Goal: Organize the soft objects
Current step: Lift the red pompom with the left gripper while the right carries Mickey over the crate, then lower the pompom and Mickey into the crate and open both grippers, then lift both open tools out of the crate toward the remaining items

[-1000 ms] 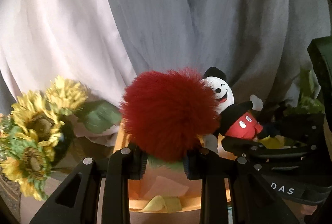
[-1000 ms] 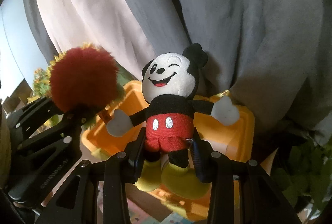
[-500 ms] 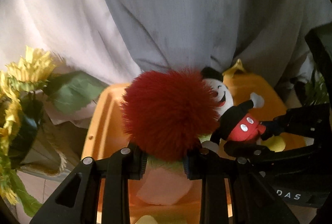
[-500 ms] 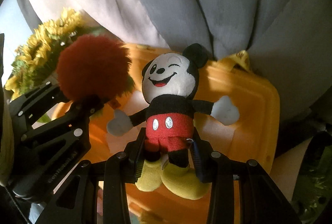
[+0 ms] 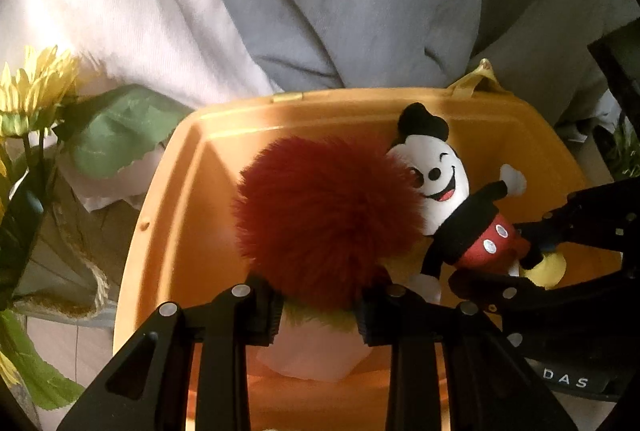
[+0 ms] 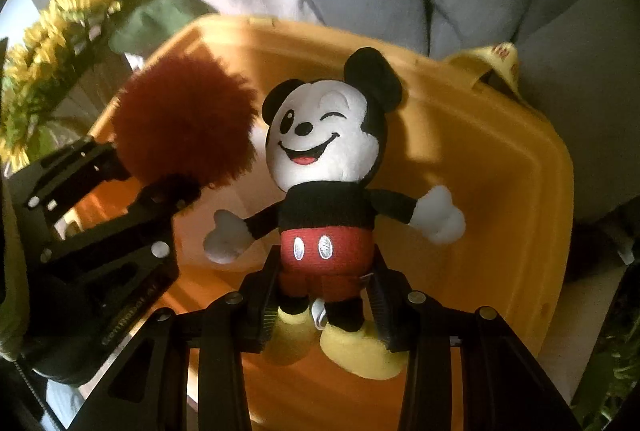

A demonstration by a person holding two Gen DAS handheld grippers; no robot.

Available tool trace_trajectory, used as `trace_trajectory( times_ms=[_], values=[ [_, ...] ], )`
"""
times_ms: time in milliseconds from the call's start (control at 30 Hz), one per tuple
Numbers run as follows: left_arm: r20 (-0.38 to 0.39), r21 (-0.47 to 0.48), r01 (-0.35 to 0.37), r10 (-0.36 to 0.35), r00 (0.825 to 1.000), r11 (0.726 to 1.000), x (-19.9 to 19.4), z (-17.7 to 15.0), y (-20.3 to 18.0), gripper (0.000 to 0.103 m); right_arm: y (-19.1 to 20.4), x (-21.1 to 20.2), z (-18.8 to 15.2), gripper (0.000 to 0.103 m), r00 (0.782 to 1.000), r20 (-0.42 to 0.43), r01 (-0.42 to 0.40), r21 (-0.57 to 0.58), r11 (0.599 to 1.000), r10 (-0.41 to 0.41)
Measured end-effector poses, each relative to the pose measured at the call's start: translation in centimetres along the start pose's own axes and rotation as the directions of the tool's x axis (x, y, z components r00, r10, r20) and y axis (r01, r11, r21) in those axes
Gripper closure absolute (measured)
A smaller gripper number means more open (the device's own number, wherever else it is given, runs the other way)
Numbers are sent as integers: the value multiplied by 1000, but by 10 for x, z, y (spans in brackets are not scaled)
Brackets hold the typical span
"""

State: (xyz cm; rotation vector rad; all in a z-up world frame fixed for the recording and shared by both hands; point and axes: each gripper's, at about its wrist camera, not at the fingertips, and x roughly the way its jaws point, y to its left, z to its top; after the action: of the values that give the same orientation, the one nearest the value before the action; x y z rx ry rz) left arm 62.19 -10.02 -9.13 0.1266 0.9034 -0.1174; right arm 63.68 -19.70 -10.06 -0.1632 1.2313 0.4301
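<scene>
A: How many soft toys do you count?
B: Two. One fluffy dark-red fur pompom [image 5: 328, 219] and one plush mouse doll with a white face, black ears and red shorts [image 6: 328, 167].

A: Containers?
B: One open orange plastic box [image 5: 168, 215], with one yellow strap [image 6: 500, 61] at its far rim.

A: And inside the box?
B: One pale pink soft piece [image 5: 312, 355] shows; more I cannot tell.

A: Grippers?
B: Two black two-finger grippers, the left [image 5: 318, 311] and the right [image 6: 322, 301].

A: Flowers?
B: One yellow artificial sunflower [image 5: 36, 87] is clear in the left view; the right view blurs several together, so no firm count. One broad green cloth leaf [image 5: 116, 135] stands out.
</scene>
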Motion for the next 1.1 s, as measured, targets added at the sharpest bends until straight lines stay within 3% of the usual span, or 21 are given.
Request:
trace_trajectory(
  times_ms=[200,367,567,933,1100],
  values=[
    [-10,10,-8,8,1000,1000,4,-3,-5,67,1,7,7,60,1000,-9,13,-8,1000,-13],
    [-2,9,-18,18,1000,1000,2,-5,-5,61,5,2,9,46,999,7,49,-19,999,-48],
    [42,17,-49,49,998,999,-16,-2,-5,49,4,-7,7,46,998,25,53,-7,999,-53],
    [166,-16,-47,49,985,999,-72,-4,8,44,-1,-60,-18,46,982,156,99,54,994,-106],
    [212,-25,-51,55,976,998,-104,-10,10,43,5,-90,-32,46,960,252,100,115,988,-126]
  ],
)
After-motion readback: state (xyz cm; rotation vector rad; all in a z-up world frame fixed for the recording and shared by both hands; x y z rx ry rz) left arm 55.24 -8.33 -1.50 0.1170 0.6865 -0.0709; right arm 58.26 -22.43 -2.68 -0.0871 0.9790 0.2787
